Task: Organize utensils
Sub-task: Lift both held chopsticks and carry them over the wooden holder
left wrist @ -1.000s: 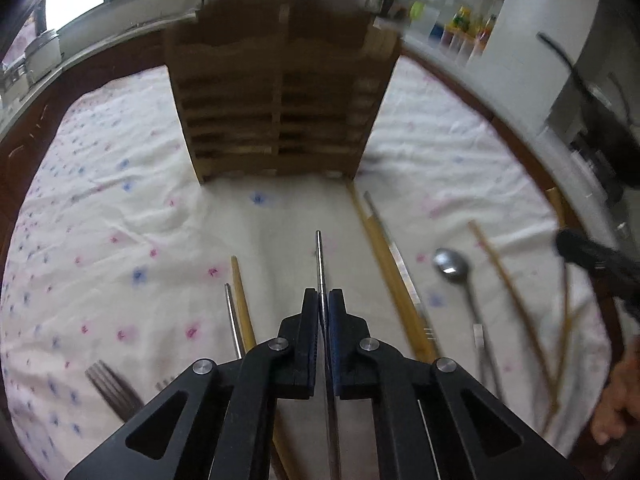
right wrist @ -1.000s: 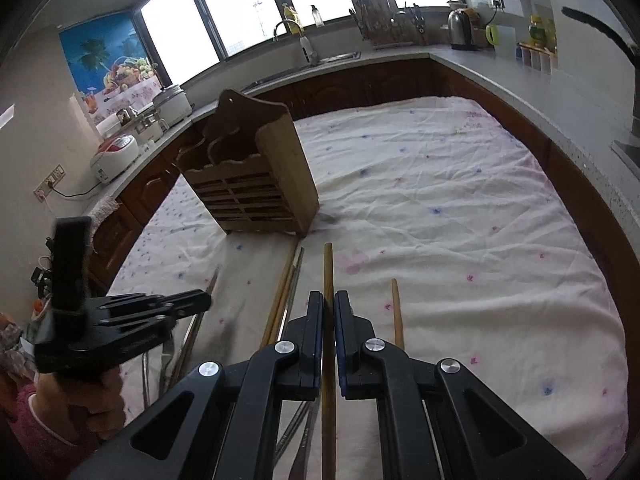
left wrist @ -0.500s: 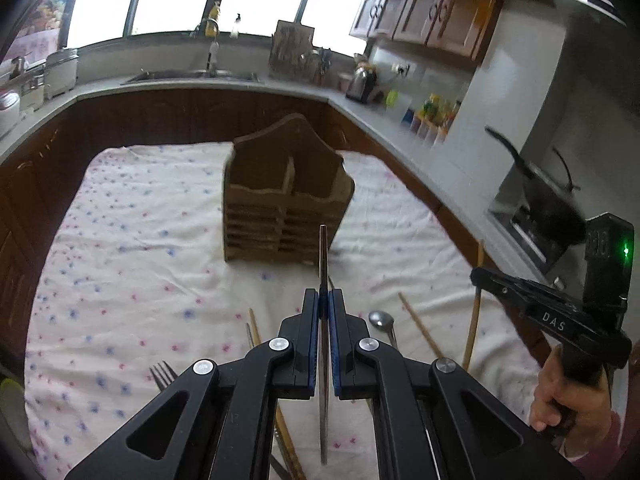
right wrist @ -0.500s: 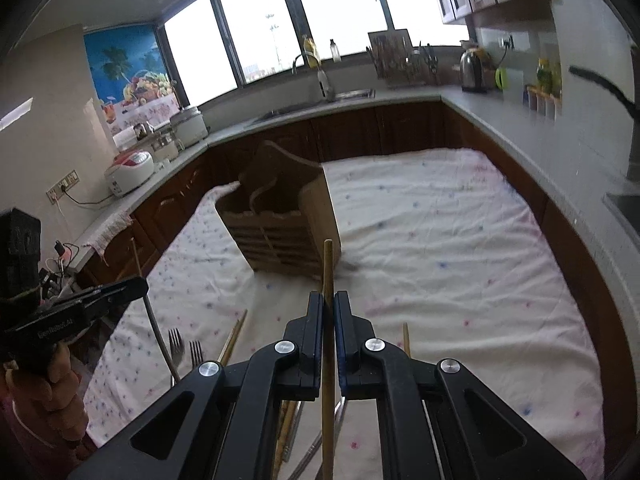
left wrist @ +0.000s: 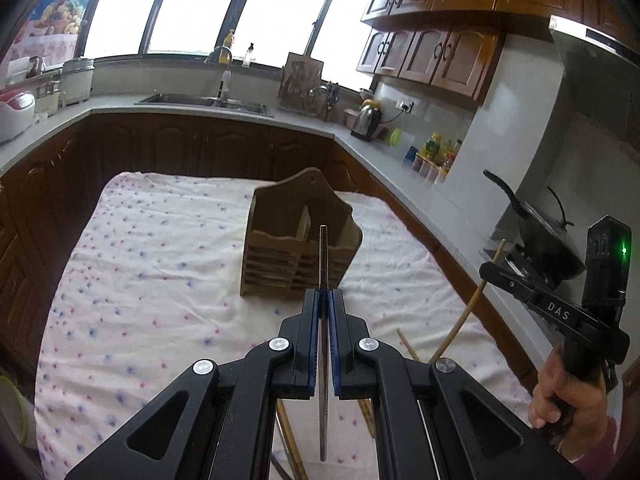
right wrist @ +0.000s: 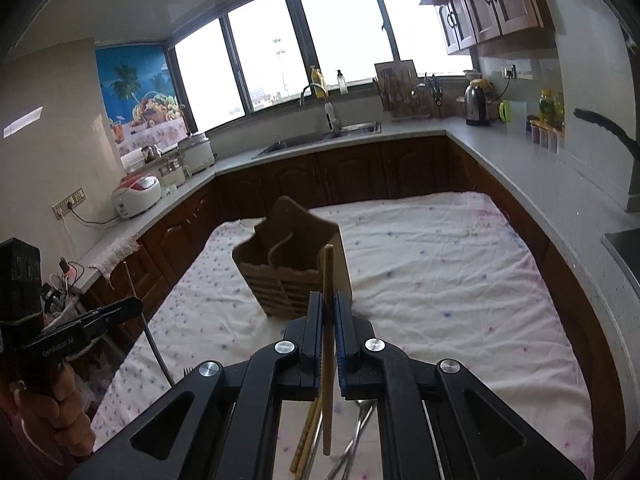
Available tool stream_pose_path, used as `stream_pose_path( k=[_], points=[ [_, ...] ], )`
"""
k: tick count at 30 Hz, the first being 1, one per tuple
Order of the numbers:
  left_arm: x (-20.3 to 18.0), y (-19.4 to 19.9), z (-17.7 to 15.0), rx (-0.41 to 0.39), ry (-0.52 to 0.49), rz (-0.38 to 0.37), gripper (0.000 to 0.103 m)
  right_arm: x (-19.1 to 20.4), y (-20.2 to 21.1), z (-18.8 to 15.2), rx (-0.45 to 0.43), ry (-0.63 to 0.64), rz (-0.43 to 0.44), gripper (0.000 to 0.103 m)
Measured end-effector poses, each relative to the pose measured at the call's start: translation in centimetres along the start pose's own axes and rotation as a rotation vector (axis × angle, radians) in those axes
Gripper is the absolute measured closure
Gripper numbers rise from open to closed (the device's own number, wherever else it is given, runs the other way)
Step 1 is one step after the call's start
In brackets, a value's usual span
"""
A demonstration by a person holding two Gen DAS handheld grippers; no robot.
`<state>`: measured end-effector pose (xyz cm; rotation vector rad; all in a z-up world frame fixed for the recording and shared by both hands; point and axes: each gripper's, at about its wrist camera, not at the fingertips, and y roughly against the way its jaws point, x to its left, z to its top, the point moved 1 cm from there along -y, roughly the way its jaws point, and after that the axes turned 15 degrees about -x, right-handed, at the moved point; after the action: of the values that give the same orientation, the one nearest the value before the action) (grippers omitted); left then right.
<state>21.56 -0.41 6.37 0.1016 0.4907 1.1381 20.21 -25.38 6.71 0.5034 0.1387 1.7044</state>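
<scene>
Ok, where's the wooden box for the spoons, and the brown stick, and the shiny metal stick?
wooden box (left wrist: pixel 294 270): left wrist view, on its slatted front.
brown stick (right wrist: pixel 328 272): right wrist view, on the shaft above the pads.
shiny metal stick (left wrist: pixel 323 256): left wrist view, on the shaft above the pads.

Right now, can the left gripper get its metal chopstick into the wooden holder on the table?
Probably yes. The left gripper is shut on the metal chopstick, lifted above the tablecloth, and the wooden holder stands straight ahead, open-topped, with nothing between them.
</scene>
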Motion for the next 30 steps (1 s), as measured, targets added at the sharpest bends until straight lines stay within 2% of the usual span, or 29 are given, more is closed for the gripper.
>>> stream_pose_path(
  k=[12, 13, 14, 21, 25, 30],
  points=[
    [1.6, -1.9, 4.4, -0.135, 0.014, 0.020, 0.100, 1.1, -3.3, 5.6, -0.139, -0.035, 0.036, 0.097],
    [1.7, -2.2, 5.1, -0.153, 0.012, 0.022, 0.100, 1.2, -3.7, 6.3, -0.161, -0.037, 0.039, 0.097],
    [1.7, -2.5, 5.4, -0.217, -0.013, 0.031, 0.100, 1.3, -4.1, 7.1, -0.183, -0.041, 0.040, 0.097],
    [2.4, -5.7, 9.0, -0.326, -0.036, 0.055, 0.100, 1.6, -7.4, 11.1, -0.284, -0.064, 0.037, 0.097],
    [2.9, -8.3, 9.5, -0.376, -0.047, 0.088, 0.100, 1.4, -10.0, 11.3, -0.287, -0.065, 0.016, 0.097],
    [3.8, -12.8, 7.7, -0.414, -0.043, 0.152, 0.100, -0.1, -13.3, 8.8, -0.254, -0.084, -0.006, 0.097]
  ],
)
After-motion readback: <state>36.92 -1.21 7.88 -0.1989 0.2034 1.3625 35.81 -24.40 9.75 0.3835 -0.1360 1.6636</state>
